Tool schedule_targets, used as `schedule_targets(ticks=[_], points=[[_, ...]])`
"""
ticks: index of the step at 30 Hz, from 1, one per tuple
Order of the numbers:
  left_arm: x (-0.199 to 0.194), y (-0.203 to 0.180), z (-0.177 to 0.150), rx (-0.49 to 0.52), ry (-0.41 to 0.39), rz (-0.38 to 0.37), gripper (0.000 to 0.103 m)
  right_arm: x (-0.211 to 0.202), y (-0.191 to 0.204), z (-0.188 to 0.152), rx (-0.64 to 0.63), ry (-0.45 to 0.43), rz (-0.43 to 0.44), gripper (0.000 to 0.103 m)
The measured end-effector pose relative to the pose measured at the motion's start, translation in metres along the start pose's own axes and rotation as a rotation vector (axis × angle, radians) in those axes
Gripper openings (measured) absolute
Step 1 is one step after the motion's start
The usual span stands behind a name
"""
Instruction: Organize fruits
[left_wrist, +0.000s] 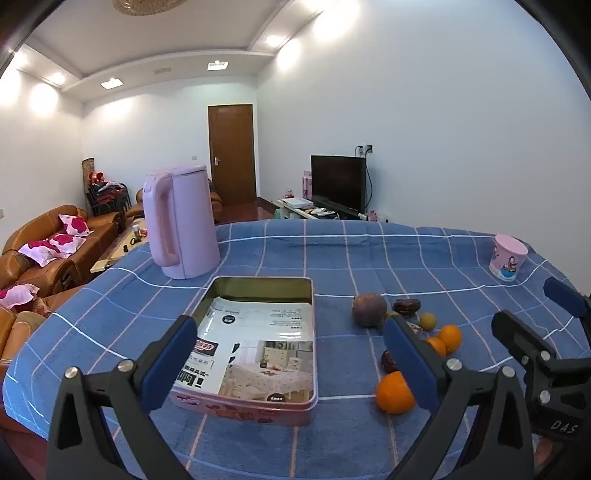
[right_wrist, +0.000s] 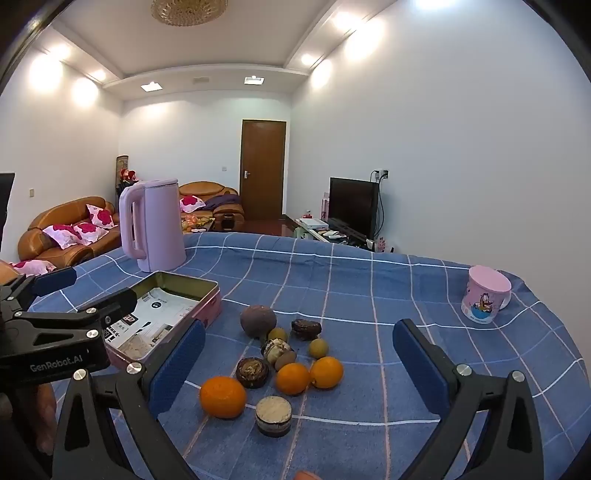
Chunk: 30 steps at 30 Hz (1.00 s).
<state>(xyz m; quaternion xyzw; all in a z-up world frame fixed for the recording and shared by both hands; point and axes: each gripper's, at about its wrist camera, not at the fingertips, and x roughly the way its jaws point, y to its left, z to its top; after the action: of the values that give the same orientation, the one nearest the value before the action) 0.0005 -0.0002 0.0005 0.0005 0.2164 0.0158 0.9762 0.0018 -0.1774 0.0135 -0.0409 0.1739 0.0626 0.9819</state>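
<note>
Left tool (left_wrist: 290, 360), right tool (right_wrist: 299, 363) agape.
</note>
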Motion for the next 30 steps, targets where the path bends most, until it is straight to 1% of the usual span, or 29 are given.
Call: schedule_targets(ticks=[1,6,13,15,30], points=[[-0.003,-0.003,-0.002,0.011,-0.006,-0.006,0.103,0.000,0.000,0.000,0.001,-0.001,0.001,0.102],[0.001,0.004,-0.002,-0.001,0.003,-0.022,0.103,-0.001,0.002,-0.002,-0.001,-0.002,0.001,0.102],[0.001,0.000,-0.004,0.011,-0.004,-0.012,0.103,-0.013,0.016,-0.009,-0.006,-0.004,-0.001,0.102],[0.000,-0.001,-0.006,0.013,-0.007,-0.012,0.103,-0.002,0.004,-0.003,0.011,0.009,0.004,0.102],[0.000,-0.001,-0.005,0.012,-0.009,-0.007,0.103,-0.004,0.004,-0.003,0.014,0.007,0.004,0.102]])
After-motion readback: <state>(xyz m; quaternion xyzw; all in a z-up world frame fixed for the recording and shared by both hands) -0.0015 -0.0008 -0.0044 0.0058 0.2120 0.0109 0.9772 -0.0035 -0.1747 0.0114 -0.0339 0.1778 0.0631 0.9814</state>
